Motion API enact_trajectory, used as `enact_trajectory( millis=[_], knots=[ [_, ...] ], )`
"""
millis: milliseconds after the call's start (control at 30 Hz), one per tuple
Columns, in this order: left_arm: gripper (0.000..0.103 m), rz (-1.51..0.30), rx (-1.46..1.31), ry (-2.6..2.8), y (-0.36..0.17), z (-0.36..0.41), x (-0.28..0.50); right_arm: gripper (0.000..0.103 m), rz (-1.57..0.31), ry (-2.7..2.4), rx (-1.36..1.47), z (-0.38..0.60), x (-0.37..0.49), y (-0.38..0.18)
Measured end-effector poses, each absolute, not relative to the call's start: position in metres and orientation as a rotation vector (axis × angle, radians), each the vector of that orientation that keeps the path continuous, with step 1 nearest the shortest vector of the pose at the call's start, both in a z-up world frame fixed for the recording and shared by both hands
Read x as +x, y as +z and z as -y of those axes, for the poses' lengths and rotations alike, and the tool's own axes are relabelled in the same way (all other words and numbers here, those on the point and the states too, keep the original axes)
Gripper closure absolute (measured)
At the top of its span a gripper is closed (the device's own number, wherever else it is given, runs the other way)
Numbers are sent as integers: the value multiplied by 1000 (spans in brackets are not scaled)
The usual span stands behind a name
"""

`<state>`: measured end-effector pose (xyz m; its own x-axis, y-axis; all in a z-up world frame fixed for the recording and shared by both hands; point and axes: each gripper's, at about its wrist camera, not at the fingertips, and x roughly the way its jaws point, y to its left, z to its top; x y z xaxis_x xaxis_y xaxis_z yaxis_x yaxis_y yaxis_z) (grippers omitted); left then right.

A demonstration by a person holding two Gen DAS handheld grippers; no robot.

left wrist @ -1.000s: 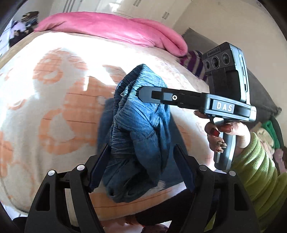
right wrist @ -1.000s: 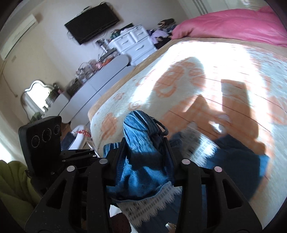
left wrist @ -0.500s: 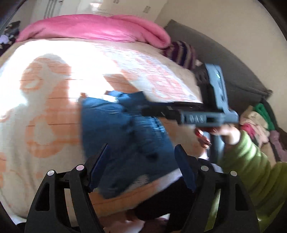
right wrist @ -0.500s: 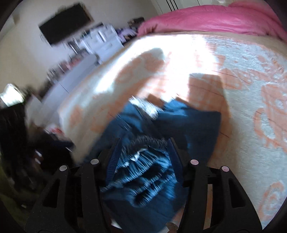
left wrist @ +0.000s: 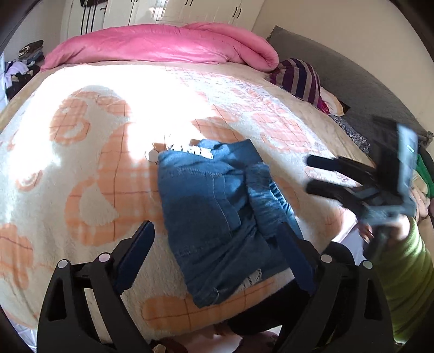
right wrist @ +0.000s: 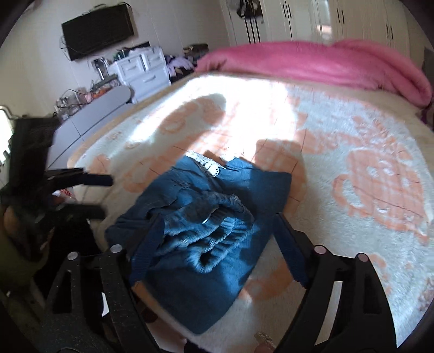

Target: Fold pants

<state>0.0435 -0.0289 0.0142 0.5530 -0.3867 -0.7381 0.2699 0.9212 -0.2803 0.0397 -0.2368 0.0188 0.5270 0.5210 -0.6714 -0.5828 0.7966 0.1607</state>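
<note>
Left gripper is sitting at the bottom of the left wrist view, jaws spread wide, nothing between the pads. It's hovering over the near edge of the pants; can't tell if the fingertips are touching the cloth.

Right gripper at the bottom of the right wrist view is also gaping wide, gripping nothing. The bunched elastic waistband is lying between and just ahead of its fingers.

Pants are lying on the blanket in a folded blue denim bundle, lower centre of both frames, close to the near edge of the bed. White lace trim is poking out at the far end of the bundle, and a bit more at the near end.

In the left wrist view the right gripper is showing at the right edge, blurred, off to the side of the pants and clear of them, held by a hand in a green sleeve. In the right wrist view the left gripper is showing at the left edge, blurred too.

Mid-frame: the cream and orange blanket is taking strong sunlight. A striped garment is lying at the upper right of the left view.

Far: a pink duvet is running across the top of the bed. A white drawer unit and a wall TV are sitting at upper left of the right view; white wardrobes are behind the duvet.
</note>
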Motion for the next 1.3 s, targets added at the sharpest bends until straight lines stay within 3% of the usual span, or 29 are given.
enact_trajectory(
  millis=[133,833,867,900,933,1067,1300],
  knots=[
    [5,-907,-132,-373,18,30,55,25,-721,668,-113,241,11,28],
    [6,-954,37,-363,-1,52,105,25,-679,807,-382,165,-50,12],
    [9,-955,40,-362,-2,52,106,25,-681,814,-392,162,-50,11],
    [23,-958,39,-368,-4,51,108,25,-681,817,-399,159,-50,10],
    [30,-964,32,-375,-6,51,109,26,-680,821,-404,157,-50,10],
    [52,-988,18,-405,-19,50,116,39,-704,843,-422,149,-45,5],
    [52,-1001,-1,-419,-34,49,122,51,-704,879,-500,130,-42,2]
  ],
)
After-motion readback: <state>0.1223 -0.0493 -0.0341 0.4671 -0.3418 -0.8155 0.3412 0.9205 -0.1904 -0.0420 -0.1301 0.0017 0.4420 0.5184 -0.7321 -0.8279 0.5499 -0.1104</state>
